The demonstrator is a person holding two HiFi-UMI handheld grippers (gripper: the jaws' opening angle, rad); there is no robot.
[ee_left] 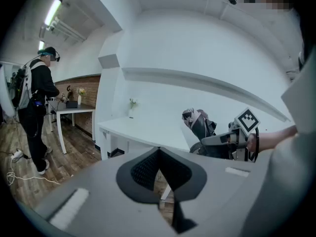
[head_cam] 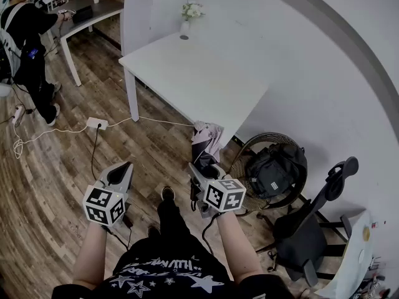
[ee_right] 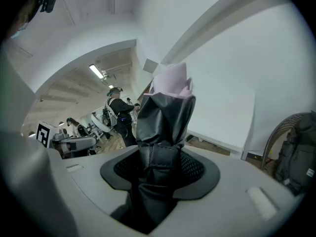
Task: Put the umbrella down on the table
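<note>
right tool [ee_right: 160, 168] pinched the folded black-and-pink umbrella [ee_right: 165, 107], best lowered flat onto the white tabletop [head_cam: 193, 80]; left tool [ee_left: 159, 151] sat pressed together.

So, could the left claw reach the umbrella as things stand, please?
Probably yes: the left claw, jaws shut, has open air between it and the umbrella gripped in the right claw beside it.

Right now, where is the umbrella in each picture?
Head view: the umbrella is near the middle, sticking out of the right gripper, just below the white table.
Left gripper view: the umbrella is right of centre, past the white table.
Right gripper view: the umbrella fills the middle, clamped between the jaws.
Shared landmark: the white table, which shows at the right in the right gripper view.
</note>
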